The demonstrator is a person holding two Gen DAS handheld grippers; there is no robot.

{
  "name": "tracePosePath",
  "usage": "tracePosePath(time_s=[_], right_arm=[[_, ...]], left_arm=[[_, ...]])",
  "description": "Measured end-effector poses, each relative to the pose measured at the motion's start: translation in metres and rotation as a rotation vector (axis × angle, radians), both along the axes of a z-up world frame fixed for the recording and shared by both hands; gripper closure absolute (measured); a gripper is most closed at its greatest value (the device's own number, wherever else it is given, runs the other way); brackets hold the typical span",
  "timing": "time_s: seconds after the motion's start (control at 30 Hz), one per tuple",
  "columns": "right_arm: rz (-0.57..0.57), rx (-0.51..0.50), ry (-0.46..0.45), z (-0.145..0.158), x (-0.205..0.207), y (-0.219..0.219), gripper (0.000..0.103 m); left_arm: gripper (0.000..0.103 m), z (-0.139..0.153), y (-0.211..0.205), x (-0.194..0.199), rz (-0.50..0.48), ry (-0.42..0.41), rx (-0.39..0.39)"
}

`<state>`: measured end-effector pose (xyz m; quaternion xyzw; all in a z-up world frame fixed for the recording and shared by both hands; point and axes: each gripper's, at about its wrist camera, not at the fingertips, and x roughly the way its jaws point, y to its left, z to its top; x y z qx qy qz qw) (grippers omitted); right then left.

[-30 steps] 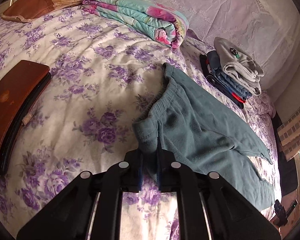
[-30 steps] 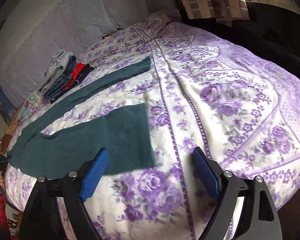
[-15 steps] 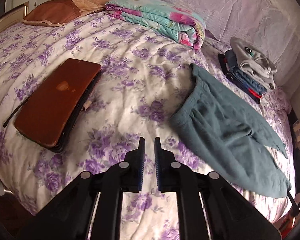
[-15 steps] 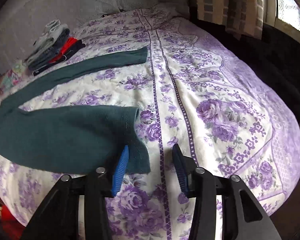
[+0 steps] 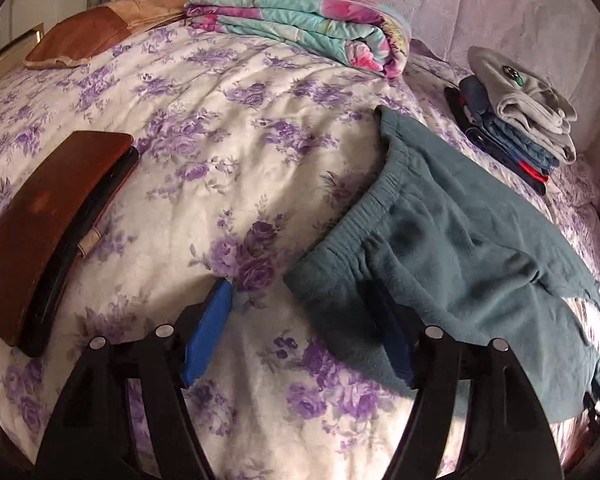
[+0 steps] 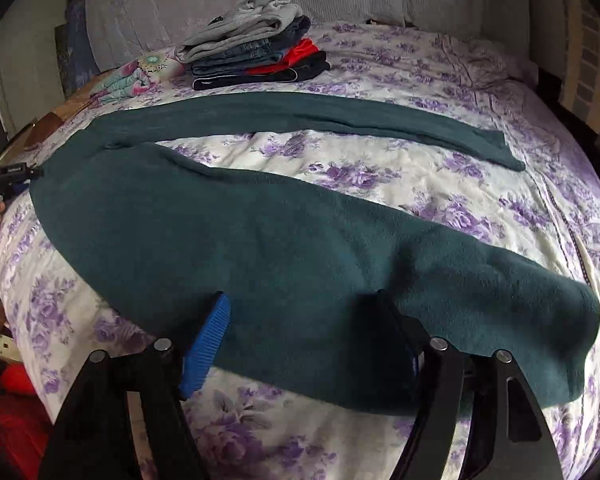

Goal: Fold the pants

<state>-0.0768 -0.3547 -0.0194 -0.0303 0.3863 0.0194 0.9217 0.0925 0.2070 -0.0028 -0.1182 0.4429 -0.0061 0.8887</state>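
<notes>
On my left wrist view, a brown leather case (image 5: 48, 232) lies flat at the far left of the bed (image 5: 236, 152), on its purple-flowered sheet, with a brown pillow (image 5: 100, 32) beyond it near the headboard side. Toward the middle, a folded turquoise-and-pink blanket (image 5: 300, 28) sits at the far edge. My left gripper (image 5: 300, 332) hangs low over the sheet with its blue pads spread wide, gripping nothing; its right finger reaches the waistband corner of the teal pants (image 5: 460, 256), though I cannot tell whether it touches the cloth. The pants lie flat on the right half of the bed, waistband toward the middle, and a stack of folded clothes (image 5: 516, 120) rests beyond them at the far right. On my right wrist view, the same stack (image 6: 256, 52) sits at the far edge, and the pants (image 6: 260, 240) stretch across the bed with both legs laid out apart, the far one thin and long. My right gripper (image 6: 304, 340) is spread wide over the near leg's lower edge, the pads on either side of the cloth without pinching it.
</notes>
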Motion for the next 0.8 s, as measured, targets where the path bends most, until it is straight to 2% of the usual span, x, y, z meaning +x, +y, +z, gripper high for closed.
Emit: tracePosePath(time_s=[0.1,0.23,0.27,0.37,0.43,0.57,0.67,0.73,0.77,0.8], right_arm=[[-0.007,0.084,-0.031,0.016,-0.003,-0.011,0.025],[-0.012,0.163,-0.075,0.039,0.009,-0.018,0.024],[-0.009,0.177,-0.087,0.044,0.017,-0.016,0.024],[0.030,0.237,-0.119,0.055,0.046,-0.005,0.024],[0.085,0.276,-0.135,0.058,0.064,0.008,0.024],[0.139,0.283,-0.161,0.047,0.093,0.030,0.024],[0.123,0.327,-0.085,0.024,0.113,0.030,0.024],[0.086,0.394,-0.014,0.013,0.123,0.019,0.024],[0.072,0.448,-0.002,0.010,0.126,0.011,0.024],[0.065,0.507,0.006,0.005,0.127,0.003,0.024]], left_arm=[[0.044,0.005,0.001,-0.013,-0.010,0.000,0.022],[0.043,0.023,0.008,-0.027,0.020,-0.027,-0.004],[0.040,0.033,0.006,-0.028,0.027,-0.063,-0.006],[0.006,0.066,-0.013,-0.013,0.025,-0.159,0.048],[0.005,0.079,-0.029,0.010,-0.003,-0.190,0.078],[0.005,0.069,-0.045,0.090,-0.001,-0.109,0.062],[0.007,0.041,-0.043,0.144,0.018,0.003,-0.014],[0.013,0.025,-0.041,0.168,0.012,0.043,-0.055],[0.019,0.017,-0.040,0.176,0.014,0.055,-0.071],[0.020,0.010,-0.038,0.183,0.023,0.061,-0.087]])
